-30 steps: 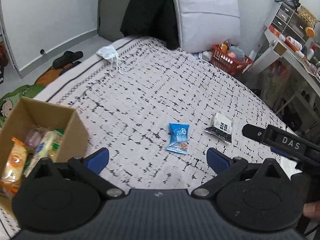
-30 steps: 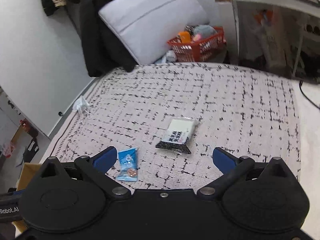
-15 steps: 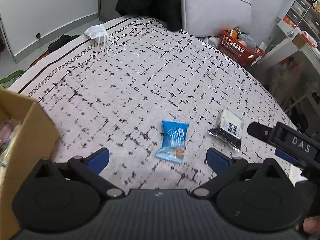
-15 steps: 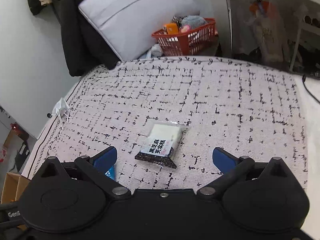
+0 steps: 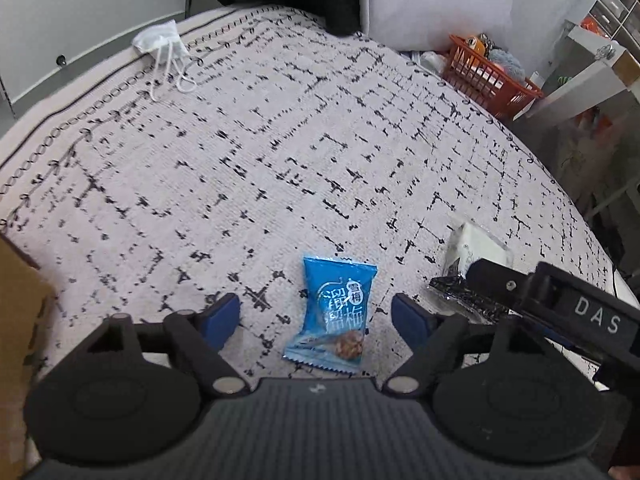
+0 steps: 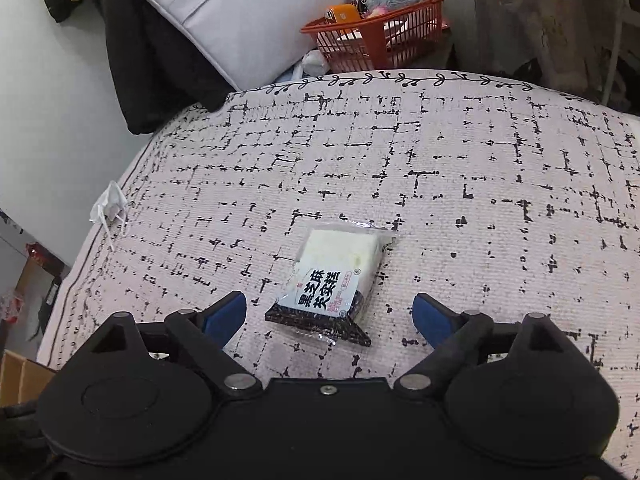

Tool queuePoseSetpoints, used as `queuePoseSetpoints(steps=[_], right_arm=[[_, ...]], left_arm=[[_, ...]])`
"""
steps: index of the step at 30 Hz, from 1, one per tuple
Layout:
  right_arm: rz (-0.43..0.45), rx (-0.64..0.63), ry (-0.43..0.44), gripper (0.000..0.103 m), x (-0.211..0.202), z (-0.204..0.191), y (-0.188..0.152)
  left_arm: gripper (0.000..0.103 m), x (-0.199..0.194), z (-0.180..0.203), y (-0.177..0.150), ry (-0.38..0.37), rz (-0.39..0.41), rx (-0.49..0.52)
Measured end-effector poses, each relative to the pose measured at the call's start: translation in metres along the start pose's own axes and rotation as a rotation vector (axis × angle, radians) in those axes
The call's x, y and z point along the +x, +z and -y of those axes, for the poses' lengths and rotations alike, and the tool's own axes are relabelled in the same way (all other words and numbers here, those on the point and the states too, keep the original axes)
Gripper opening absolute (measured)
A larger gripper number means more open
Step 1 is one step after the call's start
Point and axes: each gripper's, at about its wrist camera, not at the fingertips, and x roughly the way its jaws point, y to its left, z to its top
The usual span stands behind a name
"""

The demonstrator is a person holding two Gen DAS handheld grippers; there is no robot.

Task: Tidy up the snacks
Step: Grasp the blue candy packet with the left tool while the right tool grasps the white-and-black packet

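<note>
— Where do the two snacks lie?

— The blue packet (image 5: 334, 314) lies flat on the patterned bedspread (image 5: 280, 140), between the blue pads of the left gripper (image 5: 316, 316). The black-and-white packet (image 6: 330, 280) lies just to its right, framed the same way by the right gripper (image 6: 330, 316).

— What has just changed?

— Both grippers have dropped toward the bed; each packet fills more of its view than a second ago. Both sets of jaws have just been closing, the left further than the right, yet neither pad touches a wrapper. The claws remain open around their targets.

— And for the task?

— A double pickup looks imminent. The cardboard box (image 5: 20, 320) at the left edge is the likely destination; a face mask (image 5: 162, 42) and an orange basket (image 6: 380, 36) stand well apart.
</note>
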Motion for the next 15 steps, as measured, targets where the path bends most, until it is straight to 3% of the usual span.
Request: queuePoseSetpoints(steps=[3,7,10,12,15], right_arm=[[-0.004,-0.007,-0.012,0.089,0.007,-0.002,0.0],[0.005,-0.023,-0.043,0.086,0.015,-0.004,0.0],[0.012,-0.036,-0.062,0.086,0.018,-0.007,0.001],[0.016,-0.052,-0.079,0.083,0.02,-0.01,0.001],[0.021,-0.069,-0.088,0.067,0.02,-0.012,0.0]], left_arm=[[0.07,0.009,0.002,0.0,0.002,-0.013,0.011],[0.068,0.015,0.006,-0.001,0.024,-0.015,0.043],[0.056,0.016,0.008,0.0,0.042,-0.013,0.059],[0.04,0.016,0.006,0.002,0.056,-0.011,0.063],[0.031,0.015,0.002,0.005,0.058,-0.014,0.061]])
